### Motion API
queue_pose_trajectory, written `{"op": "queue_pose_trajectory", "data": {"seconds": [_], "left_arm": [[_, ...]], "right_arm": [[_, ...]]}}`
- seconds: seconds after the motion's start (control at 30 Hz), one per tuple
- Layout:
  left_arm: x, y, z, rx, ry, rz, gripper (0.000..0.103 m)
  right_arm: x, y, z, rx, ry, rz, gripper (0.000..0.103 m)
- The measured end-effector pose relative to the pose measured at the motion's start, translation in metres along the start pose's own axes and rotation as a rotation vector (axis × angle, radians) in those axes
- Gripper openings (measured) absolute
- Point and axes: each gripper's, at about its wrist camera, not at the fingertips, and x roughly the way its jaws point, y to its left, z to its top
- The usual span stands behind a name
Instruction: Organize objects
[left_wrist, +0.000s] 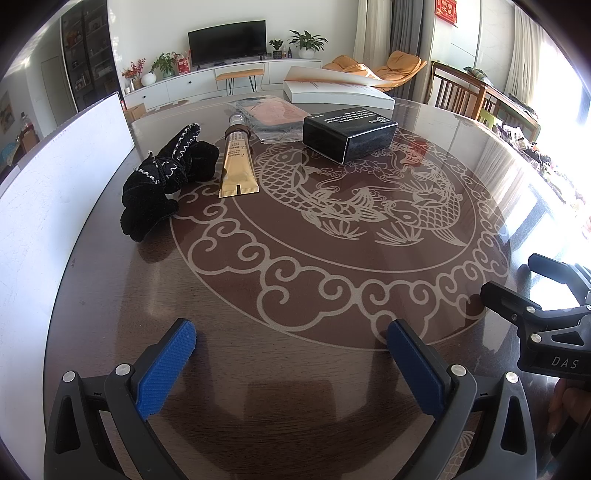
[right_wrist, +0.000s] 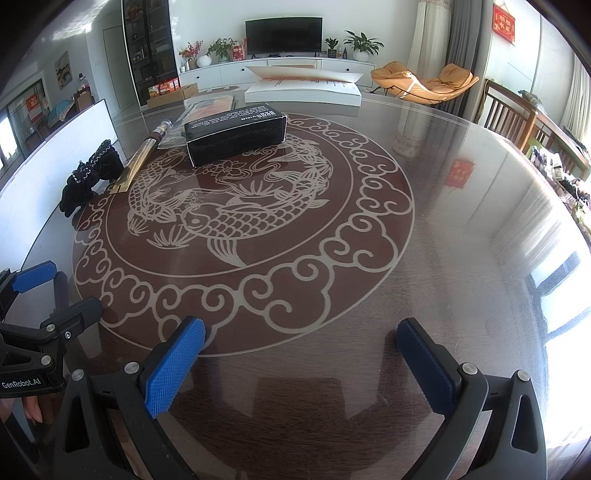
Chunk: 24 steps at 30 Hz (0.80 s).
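A black fabric glove lies at the table's left, with a gold tube just right of it. A black box sits further back, beside a clear packet with a pink item. The same glove, tube and box show in the right wrist view. My left gripper is open and empty above the near table. My right gripper is open and empty, to the right of the left gripper.
A round glass-topped table with a fish pattern holds everything. A white board stands along its left edge. A big white open book or box lies at the far edge. Wooden chairs stand at the right.
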Motion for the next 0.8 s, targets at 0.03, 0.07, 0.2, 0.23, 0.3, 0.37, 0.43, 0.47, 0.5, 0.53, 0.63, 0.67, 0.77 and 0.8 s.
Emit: {"op": "queue_pose_trajectory", "data": {"seconds": [0.03, 0.07, 0.2, 0.23, 0.3, 0.37, 0.43, 0.47, 0.5, 0.53, 0.63, 0.67, 0.77, 0.8], "left_arm": [[0.000, 0.000, 0.000, 0.000, 0.000, 0.000, 0.103], [0.000, 0.000, 0.000, 0.000, 0.000, 0.000, 0.103], [-0.003, -0.001, -0.005, 0.023, -0.001, -0.014, 0.103], [-0.006, -0.001, -0.008, 0.035, 0.000, -0.023, 0.103], [-0.010, -0.001, -0.013, 0.055, 0.005, -0.038, 0.103], [-0.012, 0.002, -0.015, 0.060, 0.024, -0.050, 0.103], [-0.014, 0.016, -0.009, 0.005, 0.033, -0.089, 0.103], [-0.016, 0.026, -0.003, -0.035, 0.021, -0.105, 0.103], [-0.019, 0.037, 0.007, -0.064, -0.003, -0.108, 0.103], [-0.022, 0.048, 0.020, -0.083, -0.029, -0.091, 0.103], [-0.021, 0.073, 0.062, -0.080, -0.101, -0.015, 0.103], [-0.010, 0.079, 0.075, -0.065, -0.082, 0.007, 0.103], [0.027, 0.088, 0.099, -0.028, -0.013, 0.015, 0.103], [0.038, 0.089, 0.101, -0.019, 0.002, 0.010, 0.103]], "right_arm": [[0.000, 0.000, 0.000, 0.000, 0.000, 0.000, 0.103], [0.000, 0.000, 0.000, 0.000, 0.000, 0.000, 0.103], [0.000, 0.000, 0.000, 0.000, 0.000, 0.000, 0.103], [0.000, 0.000, 0.000, 0.000, 0.000, 0.000, 0.103], [0.000, 0.000, 0.000, 0.000, 0.000, 0.000, 0.103], [0.000, 0.000, 0.000, 0.000, 0.000, 0.000, 0.103], [0.000, 0.000, 0.000, 0.000, 0.000, 0.000, 0.103], [0.000, 0.000, 0.000, 0.000, 0.000, 0.000, 0.103], [0.000, 0.000, 0.000, 0.000, 0.000, 0.000, 0.103], [0.000, 0.000, 0.000, 0.000, 0.000, 0.000, 0.103], [0.001, 0.000, 0.000, 0.000, 0.000, 0.000, 0.103], [0.001, 0.000, 0.000, 0.001, 0.000, -0.001, 0.103], [0.001, 0.000, 0.000, 0.001, 0.000, 0.000, 0.103], [0.001, 0.000, 0.000, 0.001, 0.000, -0.001, 0.103]]}}
